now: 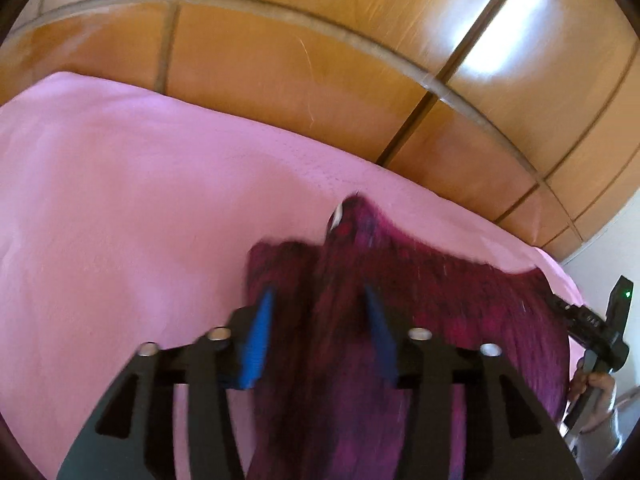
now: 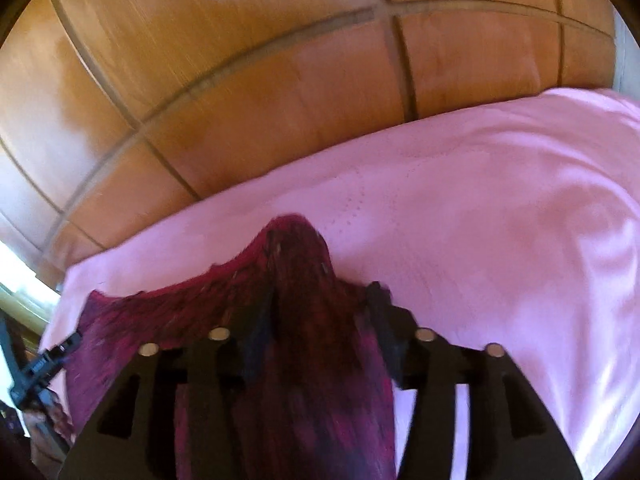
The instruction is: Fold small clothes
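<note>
A dark magenta knit garment (image 1: 460,304) lies on a pink bedspread (image 1: 120,220), stretched between my two grippers. One corner of it rises in a peak with a white label (image 1: 336,214). My left gripper (image 1: 318,288) has its blue pads apart, and a bunched fold of the knit runs loosely between them. In the right wrist view the same garment (image 2: 160,312) peaks between the fingers of my right gripper (image 2: 320,288). Those fingers also stand apart around the fold without pinching it. Both views are motion-blurred.
Wooden wardrobe panels (image 1: 280,60) rise just behind the bed's far edge and fill the top of the right wrist view (image 2: 240,100). A hand (image 1: 596,384) holds the other tool at the far right. The bedspread (image 2: 500,240) stretches wide to the right.
</note>
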A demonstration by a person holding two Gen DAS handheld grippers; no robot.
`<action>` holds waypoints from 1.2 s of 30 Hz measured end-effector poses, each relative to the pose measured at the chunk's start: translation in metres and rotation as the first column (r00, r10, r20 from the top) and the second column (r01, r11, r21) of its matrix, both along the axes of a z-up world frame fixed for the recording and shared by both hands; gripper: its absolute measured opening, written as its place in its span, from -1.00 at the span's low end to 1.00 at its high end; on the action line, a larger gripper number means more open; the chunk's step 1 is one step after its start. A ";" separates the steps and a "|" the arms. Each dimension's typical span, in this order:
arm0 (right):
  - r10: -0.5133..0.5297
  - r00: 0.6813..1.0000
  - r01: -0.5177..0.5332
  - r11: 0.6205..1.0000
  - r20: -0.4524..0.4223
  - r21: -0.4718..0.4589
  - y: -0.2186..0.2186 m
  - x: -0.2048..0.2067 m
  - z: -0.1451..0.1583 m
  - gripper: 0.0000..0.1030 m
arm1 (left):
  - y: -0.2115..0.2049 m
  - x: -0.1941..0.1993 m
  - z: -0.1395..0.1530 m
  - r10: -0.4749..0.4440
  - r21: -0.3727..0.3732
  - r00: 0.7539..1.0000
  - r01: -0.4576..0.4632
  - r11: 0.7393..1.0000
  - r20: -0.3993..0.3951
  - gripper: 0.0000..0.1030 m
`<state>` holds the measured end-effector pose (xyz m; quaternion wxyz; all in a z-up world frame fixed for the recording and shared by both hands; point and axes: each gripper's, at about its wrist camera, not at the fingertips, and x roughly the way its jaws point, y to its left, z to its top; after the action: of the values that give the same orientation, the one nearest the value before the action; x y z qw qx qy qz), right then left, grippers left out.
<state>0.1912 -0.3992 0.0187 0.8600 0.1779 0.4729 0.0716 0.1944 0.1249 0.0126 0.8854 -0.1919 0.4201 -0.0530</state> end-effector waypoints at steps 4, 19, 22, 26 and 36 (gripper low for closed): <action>0.015 1.000 -0.016 0.995 0.010 0.098 -0.021 -0.056 0.001 0.18 | 0.014 -0.060 -0.009 0.013 -0.100 1.000 -0.012 0.995 0.014 0.08; 0.028 0.999 -0.032 0.992 0.038 0.122 -0.024 -0.159 0.001 -0.77 | 0.007 -0.142 -0.023 -0.016 -0.300 1.000 0.018 0.954 0.010 -0.81; 0.043 0.997 -0.053 0.988 0.068 0.145 -0.028 -0.175 0.019 -0.79 | 0.010 -0.155 -0.013 -0.027 -0.312 0.999 0.034 0.950 0.026 -0.82; 0.048 0.996 -0.060 0.984 0.073 0.167 -0.030 -0.190 0.024 -0.79 | 0.012 -0.184 -0.009 -0.034 -0.337 0.999 0.043 0.941 0.033 -0.82; 0.052 0.998 -0.043 0.984 -0.045 0.175 -0.045 -0.227 0.008 -0.74 | 0.001 -0.241 -0.016 -0.050 -0.277 0.998 0.040 0.960 -0.031 -0.74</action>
<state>-0.0360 -0.4441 0.0269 0.8274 0.2427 0.4899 0.1288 -0.0469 0.1261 -0.0038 0.8403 -0.3049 0.4297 -0.1276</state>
